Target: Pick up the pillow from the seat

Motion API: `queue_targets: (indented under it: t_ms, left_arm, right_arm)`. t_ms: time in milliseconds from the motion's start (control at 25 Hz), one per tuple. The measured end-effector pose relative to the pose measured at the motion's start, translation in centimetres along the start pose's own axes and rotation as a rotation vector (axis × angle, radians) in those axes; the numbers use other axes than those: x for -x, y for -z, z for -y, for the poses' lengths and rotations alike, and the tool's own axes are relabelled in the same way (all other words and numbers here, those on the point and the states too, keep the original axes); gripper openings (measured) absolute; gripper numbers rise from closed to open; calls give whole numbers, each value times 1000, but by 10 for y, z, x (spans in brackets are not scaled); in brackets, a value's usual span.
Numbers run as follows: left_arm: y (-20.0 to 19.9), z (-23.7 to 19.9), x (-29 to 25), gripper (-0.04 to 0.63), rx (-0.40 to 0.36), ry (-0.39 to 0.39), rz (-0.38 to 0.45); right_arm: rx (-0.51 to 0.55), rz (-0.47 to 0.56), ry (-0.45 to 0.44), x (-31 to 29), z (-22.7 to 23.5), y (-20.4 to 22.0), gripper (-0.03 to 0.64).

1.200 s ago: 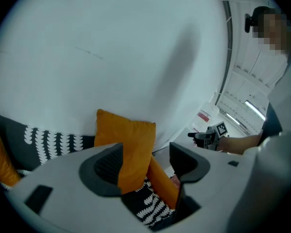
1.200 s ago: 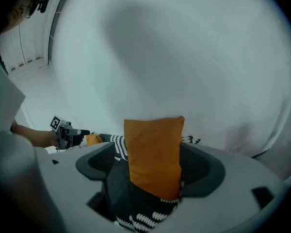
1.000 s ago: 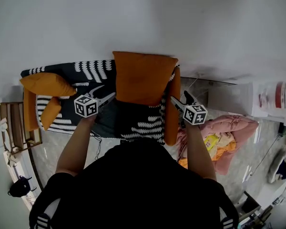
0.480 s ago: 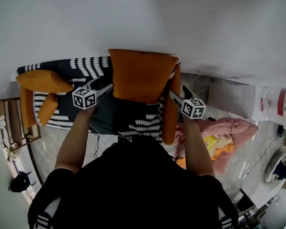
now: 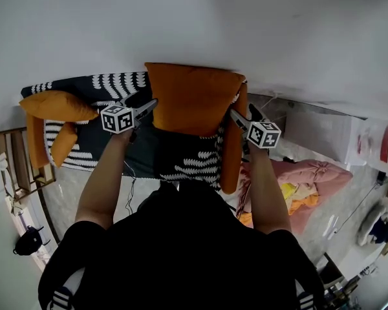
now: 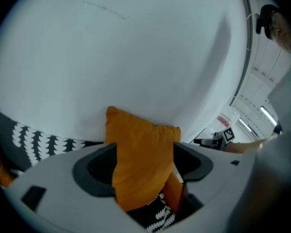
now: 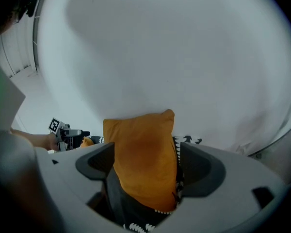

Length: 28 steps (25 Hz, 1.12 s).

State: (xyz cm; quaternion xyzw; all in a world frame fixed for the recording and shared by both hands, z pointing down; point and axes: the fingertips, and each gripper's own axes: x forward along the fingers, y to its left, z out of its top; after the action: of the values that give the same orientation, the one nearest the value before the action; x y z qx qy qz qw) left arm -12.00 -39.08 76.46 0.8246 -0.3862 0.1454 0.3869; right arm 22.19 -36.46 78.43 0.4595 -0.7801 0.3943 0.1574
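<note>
The pillow (image 5: 193, 99) stands upright on the seat (image 5: 181, 160) with its back against the wall (image 5: 194, 24). Its right edge is beside the orange armrest (image 5: 231, 154), and open seat extends to its left. The left gripper (image 5: 149, 105) and right gripper (image 5: 236, 116) slant downward, one at each side edge of the pillow. Each has its jaws apart around that edge, and the left jaws have just been opening.

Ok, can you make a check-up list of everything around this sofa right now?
Surface: dark seat cover with white leafy pattern, lying flat.
Job's things: big square orange fabric pillow, upright against the white wall.
Clutter: smaller orange cushions at the cover's left end; pink cloth bundle beside its right end.
Grippers: left gripper has jaws apart, just been opening, with the pillow's edge between them; right gripper has jaws apart around the opposite edge.
Cables: thin dark cable under the left forearm.
Surroundings: wooden rack at far left.
</note>
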Motion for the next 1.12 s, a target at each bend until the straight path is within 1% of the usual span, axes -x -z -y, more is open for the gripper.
queue_targets:
  t_ms: [160,320,800,880,1000,1120]
  left_arm:
    - [-6,-14,-17,391,14,-37,11]
    - [-9,-27,-32,408,39,-51,6]
    - [3,-51,-78,451,50,-72,-59]
    - [5,-57,-81,457,43,-80,-71]
    - [6,-62,-87,457,13,-88,-92]
    - [3,-60,-94,457,-2,-62,-98]
  right_arm:
    - [23,-10,-5,-15,7,-5,414]
    - [29,-32,-9,-29,11,-2,416]
    - [-53,-59,-46,-71,30,10,428]
    - [-78,-57,-59,-78,31,10,431]
    - [-108,-59,-80,-91,31,10,433]
    - [-113,-60,-97,-102,30,6,436]
